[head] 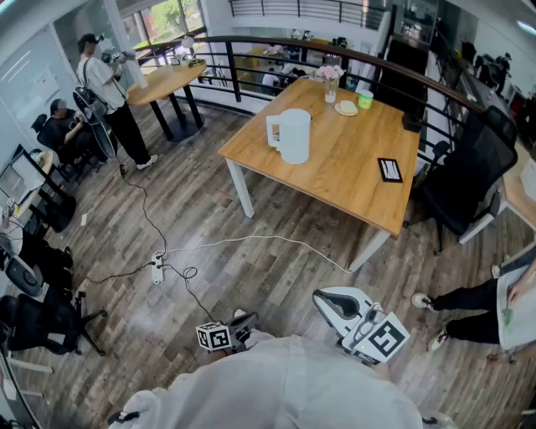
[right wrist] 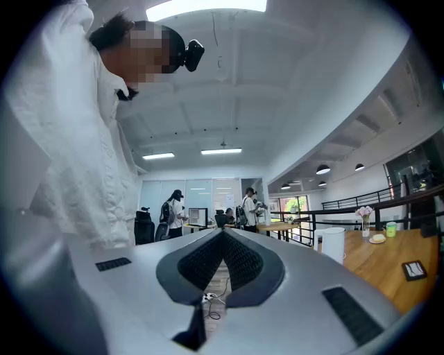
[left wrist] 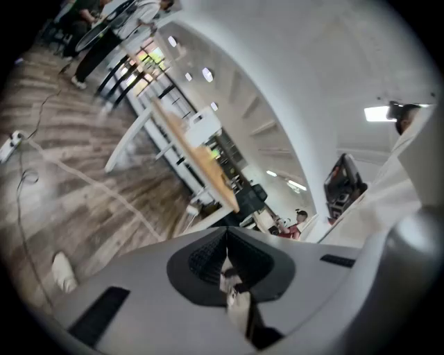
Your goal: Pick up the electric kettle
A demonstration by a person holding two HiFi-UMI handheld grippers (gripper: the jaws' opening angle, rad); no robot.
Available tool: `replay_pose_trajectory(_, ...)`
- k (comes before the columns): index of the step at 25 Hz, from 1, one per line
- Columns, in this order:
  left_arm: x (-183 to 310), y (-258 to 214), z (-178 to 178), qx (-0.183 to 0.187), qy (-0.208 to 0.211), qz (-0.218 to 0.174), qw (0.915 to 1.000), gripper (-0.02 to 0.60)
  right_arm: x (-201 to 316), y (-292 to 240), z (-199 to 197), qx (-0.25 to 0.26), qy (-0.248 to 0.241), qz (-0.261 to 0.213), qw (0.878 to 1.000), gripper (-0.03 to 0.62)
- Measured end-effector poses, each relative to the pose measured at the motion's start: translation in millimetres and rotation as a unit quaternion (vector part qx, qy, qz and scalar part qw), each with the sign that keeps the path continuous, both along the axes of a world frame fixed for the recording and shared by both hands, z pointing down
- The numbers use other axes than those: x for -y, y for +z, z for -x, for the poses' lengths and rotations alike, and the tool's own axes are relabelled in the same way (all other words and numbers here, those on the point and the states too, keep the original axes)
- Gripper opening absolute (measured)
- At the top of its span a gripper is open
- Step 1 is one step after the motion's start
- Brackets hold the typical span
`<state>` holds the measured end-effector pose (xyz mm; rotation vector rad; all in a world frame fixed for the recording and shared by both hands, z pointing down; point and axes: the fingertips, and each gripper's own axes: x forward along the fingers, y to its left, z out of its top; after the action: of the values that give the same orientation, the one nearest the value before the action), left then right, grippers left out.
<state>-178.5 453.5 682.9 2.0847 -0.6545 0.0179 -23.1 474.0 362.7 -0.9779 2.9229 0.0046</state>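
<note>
Close by, the left claw (left wrist: 227, 232) and the right claw (right wrist: 223, 234) are both pinched tight shut, with nothing in them. Farther off, the white kettle (head: 292, 135) stands upright on the wooden table (head: 347, 180), well away from both claws.

Bright, even indoor light. Head view: daylight from windows (head: 163, 18) at upper left, soft shadow under wooden table (head: 352, 167), strong fisheye bend at edges. Left gripper view: tilted, motion-blurred esp. at left, dark vignette, ceiling light (left wrist: 380, 112) glaring at right. Right gripper view: sharp, top strip light (right wrist: 205, 5) blown out, corners black.
</note>
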Motion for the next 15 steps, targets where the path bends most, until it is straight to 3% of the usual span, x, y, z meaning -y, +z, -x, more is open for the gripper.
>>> replay_pose_trajectory(1,12,-46,-10,-0.004,0.014,-0.075,0.9971,0.008,-2,-2,-1,0.003,-0.002,-0.002,1.0,0.014)
replay_pose_trajectory(2,22,-94,-21,-0.009,0.029,-0.149,0.9883,0.008,-3,-5,-2,0.005,-0.004,-0.005,1.0,0.014)
replay_pose_trajectory(3,29,-144,-33,-0.017,0.045,-0.222,0.9739,0.008,-4,-6,-2,0.006,-0.005,-0.007,1.0,0.014)
replay_pose_trajectory(5,28,-242,-59,-0.051,0.076,-0.349,0.9326,0.008,-4,-9,-1,0.007,-0.008,-0.012,1.0,0.014)
replay_pose_trajectory(7,15,-315,-82,-0.092,0.093,-0.433,0.8919,0.008,-4,-10,2,0.007,-0.011,-0.015,1.0,0.014)
replay_pose_trajectory(9,-2,-346,-100,-0.101,0.109,-0.475,0.8671,0.008,-6,-11,5,0.009,-0.014,-0.016,1.0,0.014)
replay_pose_trajectory(12,-26,-342,-123,-0.063,0.162,-0.493,0.8526,0.008,-8,-14,6,0.015,-0.014,-0.019,1.0,0.014)
replay_pose_trajectory(13,-31,-336,-128,-0.052,0.174,-0.493,0.8512,0.008,-8,-14,5,0.016,-0.013,-0.02,1.0,0.014)
replay_pose_trajectory(15,-35,-327,-132,-0.049,0.177,-0.48,0.8578,0.008,-9,-12,3,0.017,-0.011,-0.02,1.0,0.014)
